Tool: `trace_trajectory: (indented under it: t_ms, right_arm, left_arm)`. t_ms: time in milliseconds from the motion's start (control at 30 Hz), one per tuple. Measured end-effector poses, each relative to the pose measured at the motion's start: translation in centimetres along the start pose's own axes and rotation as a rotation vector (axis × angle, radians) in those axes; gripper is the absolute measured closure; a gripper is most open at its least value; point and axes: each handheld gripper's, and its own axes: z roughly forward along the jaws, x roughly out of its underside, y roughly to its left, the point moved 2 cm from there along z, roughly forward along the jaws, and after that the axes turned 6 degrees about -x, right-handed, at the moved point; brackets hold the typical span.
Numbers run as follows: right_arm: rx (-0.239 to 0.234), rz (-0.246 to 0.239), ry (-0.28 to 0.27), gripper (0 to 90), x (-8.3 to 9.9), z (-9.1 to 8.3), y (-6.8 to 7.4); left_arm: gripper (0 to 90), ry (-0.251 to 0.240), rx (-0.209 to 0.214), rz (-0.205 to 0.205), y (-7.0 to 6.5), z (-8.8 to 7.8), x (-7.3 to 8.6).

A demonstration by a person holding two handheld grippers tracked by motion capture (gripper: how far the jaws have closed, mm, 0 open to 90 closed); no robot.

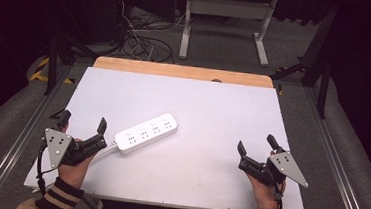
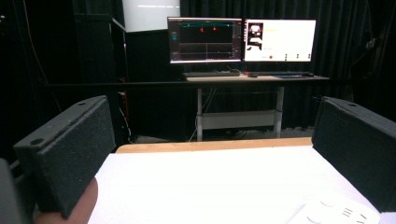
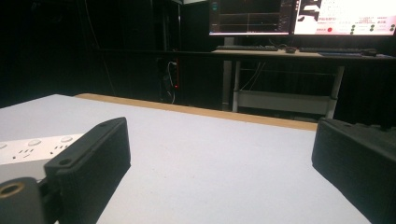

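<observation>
A white power strip (image 1: 146,131) lies flat on the white board (image 1: 208,106), left of centre, its cord running off toward the left hand. My left gripper (image 1: 84,121) rests at the board's near left, just beside the strip's near end, with the jaws wide apart and nothing between them. In the left gripper view the strip's corner (image 2: 336,212) shows low on the right, by the right jaw. My right gripper (image 1: 256,143) sits open at the near right, well apart from the strip. From the right gripper view the strip (image 3: 32,147) lies beyond the left jaw.
A wooden table edge (image 1: 181,70) runs along the board's far side. Beyond it stand a desk frame (image 1: 225,17) and floor cables (image 1: 143,43). Two lit monitors (image 2: 243,39) sit on that desk. Metal rails flank the table.
</observation>
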Motion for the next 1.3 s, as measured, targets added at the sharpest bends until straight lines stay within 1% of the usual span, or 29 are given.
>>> trace_trajectory:
  t_ms: [433, 533, 567, 633, 733, 767, 800, 833, 867, 900, 933, 967, 1000, 1033, 1067, 1133, 1167, 1233, 1300]
  right_arm:
    - [-0.003, 0.0, 0.004, 5.0, 0.04, 0.06, -0.01]
    - [-0.003, -0.001, 0.005, 5.0, 0.04, 0.08, 0.04]
    - [-0.004, -0.001, 0.006, 5.0, 0.04, 0.09, 0.03]
    - [-0.005, 0.0, 0.009, 5.0, 0.06, 0.11, 0.03]
    - [-0.005, 0.0, 0.009, 5.1, 0.04, 0.08, 0.0]
    - [-0.005, 0.001, 0.008, 5.1, 0.04, 0.08, 0.0]
    - [-0.006, 0.006, 0.006, 5.1, 0.03, 0.08, 0.0]
    - [-0.012, 0.012, 0.001, 5.1, 0.01, 0.09, -0.02]
    - [-0.013, 0.018, 0.0, 5.0, 0.0, 0.1, -0.01]
    - [-0.013, 0.019, 0.001, 5.1, 0.0, 0.11, 0.0]
    - [-0.014, 0.021, 0.001, 5.1, 0.01, 0.13, 0.01]
    - [-0.013, 0.026, 0.002, 5.0, 0.01, 0.13, 0.02]
    - [-0.014, 0.031, 0.002, 5.0, 0.01, 0.13, 0.03]
    - [-0.015, 0.033, 0.001, 5.1, 0.0, 0.13, 0.03]
    - [-0.015, 0.034, 0.002, 5.1, 0.01, 0.13, 0.03]
    - [-0.015, 0.029, 0.005, 5.1, 0.02, 0.15, 0.02]
    - [-0.016, 0.025, 0.006, 5.1, 0.03, 0.16, 0.02]
    - [-0.018, 0.025, 0.007, 5.2, 0.03, 0.17, 0.05]
    - [-0.017, 0.021, 0.01, 5.3, 0.04, 0.18, 0.03]
  left_arm:
    - [0.1, -0.002, 0.011, -0.011, 0.01, -0.02, -0.03]
    - [1.2, -0.009, 0.028, -0.013, -0.03, -0.07, -0.02]
    - [1.5, -0.009, 0.028, -0.013, -0.03, -0.07, -0.02]
    - [2.7, -0.02, 0.049, -0.013, -0.11, -0.15, -0.06]
    - [7.7, -0.028, 0.082, -0.013, -0.23, -0.27, -0.07]
    - [10.1, -0.028, 0.082, -0.013, -0.23, -0.27, -0.07]
    - [13.9, -0.029, 0.095, -0.009, -0.24, -0.29, -0.1]
    - [17.6, -0.022, 0.13, -0.008, -0.28, -0.32, -0.11]
    - [21.4, -0.022, 0.13, -0.008, -0.28, -0.32, -0.11]
    - [25.0, -0.016, 0.149, -0.011, -0.3, -0.35, -0.16]
    - [29.3, -0.016, 0.149, -0.011, -0.3, -0.35, -0.16]
    - [34.3, -0.01, 0.176, -0.009, -0.25, -0.42, -0.25]
    - [38.8, -0.01, 0.176, -0.009, -0.25, -0.42, -0.25]
    - [45.3, -0.006, 0.201, -0.009, -0.22, -0.48, -0.3]
    - [51.4, 0.0, 0.214, -0.004, -0.26, -0.48, -0.32]
    - [58.9, 0.023, 0.225, 0.018, -0.42, -0.32, -0.31]
    - [62.5, 0.039, 0.229, 0.037, -0.43, -0.2, -0.28]
    - [70.8, 0.059, 0.249, 0.036, -0.55, -0.08, -0.18]
    - [80.8, 0.058, 0.263, 0.04, -0.5, -0.13, -0.21]
